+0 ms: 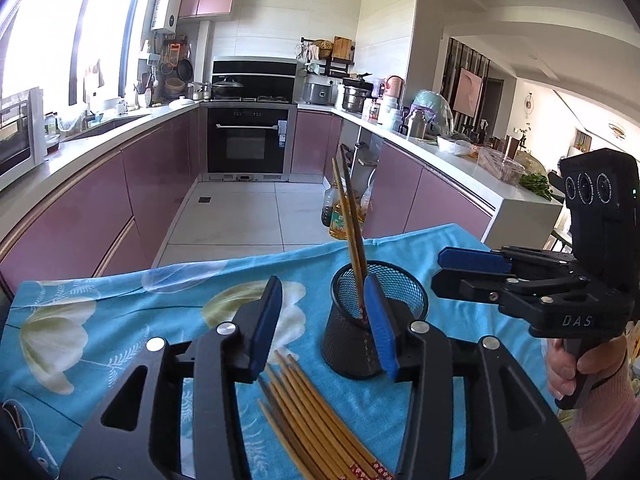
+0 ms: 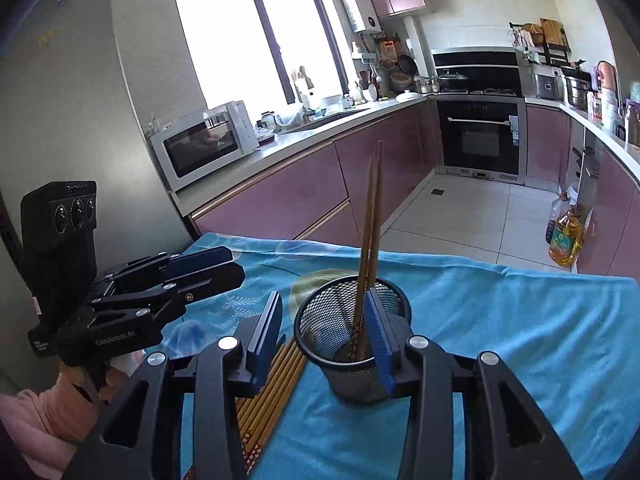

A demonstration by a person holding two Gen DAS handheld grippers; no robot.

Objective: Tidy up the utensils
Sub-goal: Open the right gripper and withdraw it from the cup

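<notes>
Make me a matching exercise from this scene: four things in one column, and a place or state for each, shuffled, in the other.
Column 1
1. two chopsticks
2. bundle of chopsticks
3. mesh cup
4. left hand-held gripper

Column 2
A. lying flat on the blue floral cloth
B. standing on the cloth, black
C. jaws apart, nothing between them
D. standing upright in the cup

Pairs: 1-D, 2-A, 3-B, 4-C

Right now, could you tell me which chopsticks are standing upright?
The two chopsticks in the black mesh cup; the other chopsticks lie flat on the blue cloth.
</notes>
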